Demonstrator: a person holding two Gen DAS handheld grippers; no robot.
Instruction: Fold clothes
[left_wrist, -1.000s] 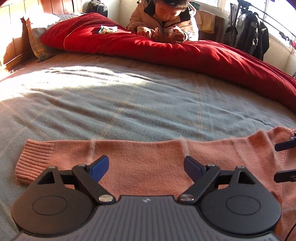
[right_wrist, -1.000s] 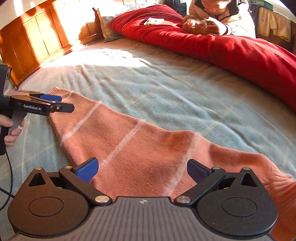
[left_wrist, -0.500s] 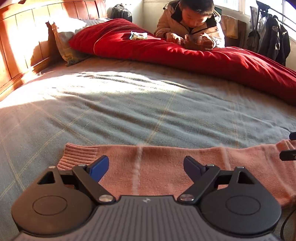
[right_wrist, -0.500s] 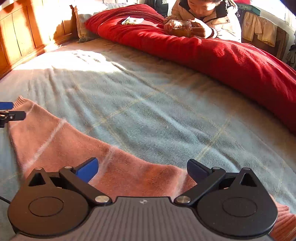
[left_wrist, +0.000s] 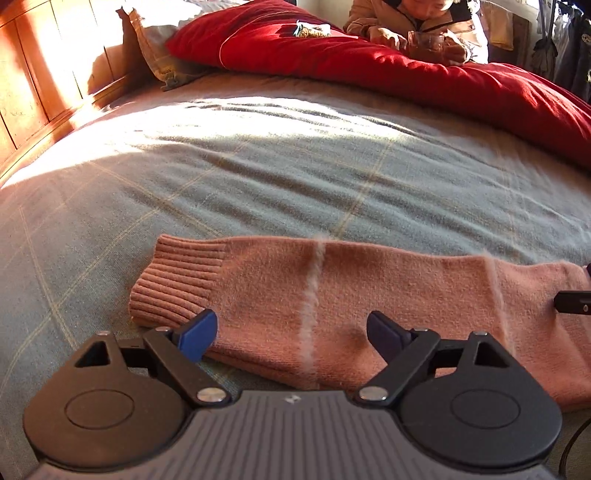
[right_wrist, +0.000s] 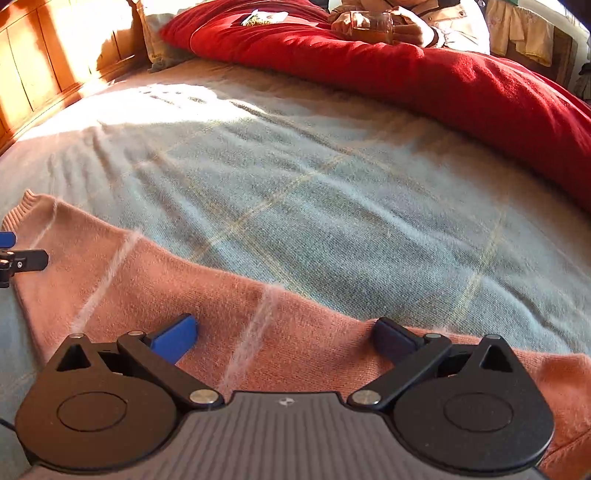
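Left claw (left_wrist: 291, 328) hanging open over pink sweater sleeve (left_wrist: 369, 295), ribbed cuff (left_wrist: 177, 284) just beyond its left finger; right claw (right_wrist: 286, 334) gaping open above sweater on bed (right_wrist: 332, 203).

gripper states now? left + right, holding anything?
Left hand-held gripper: open, holding nothing, above the pink sweater sleeve near its cuff.
Right hand-held gripper: open, holding nothing, above the same sleeve.
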